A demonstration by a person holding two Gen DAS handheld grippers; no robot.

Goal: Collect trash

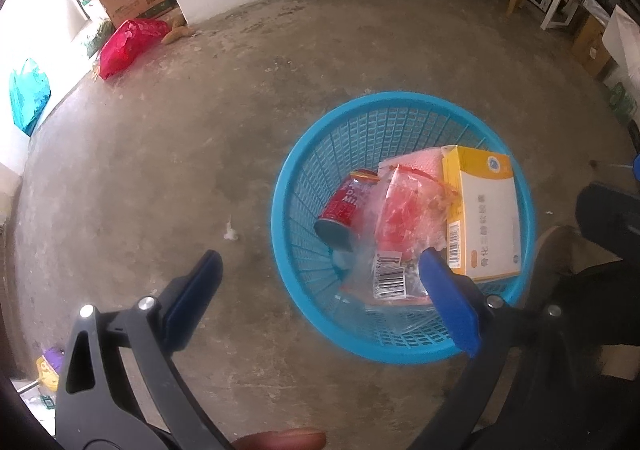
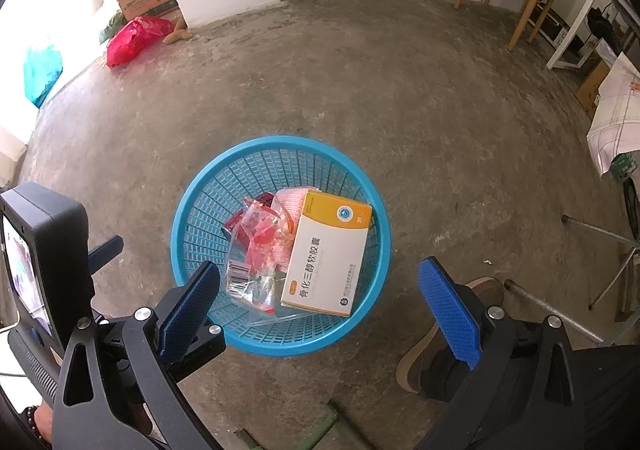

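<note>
Round blue plastic lattice basket [image 2: 192, 205], smooth, slightly glossy. Yellow-and-white cardboard medicine box [image 2: 326, 258]: matt printed paperboard. Clear crinkled plastic bag with red contents [image 2: 256, 250], shiny film, paper barcode label. Red metal drink can [image 1: 346, 205], glossy. Grey concrete floor [image 2: 360, 89]: rough, mottled, matt. Right gripper [image 2: 320, 294] and left gripper [image 1: 320, 282]: matt black plastic arms, textured blue rubbery pads, bright metal rivets.

Box [image 2: 326, 256] and can [image 1: 346, 205] in basket [image 2: 192, 209]
</note>
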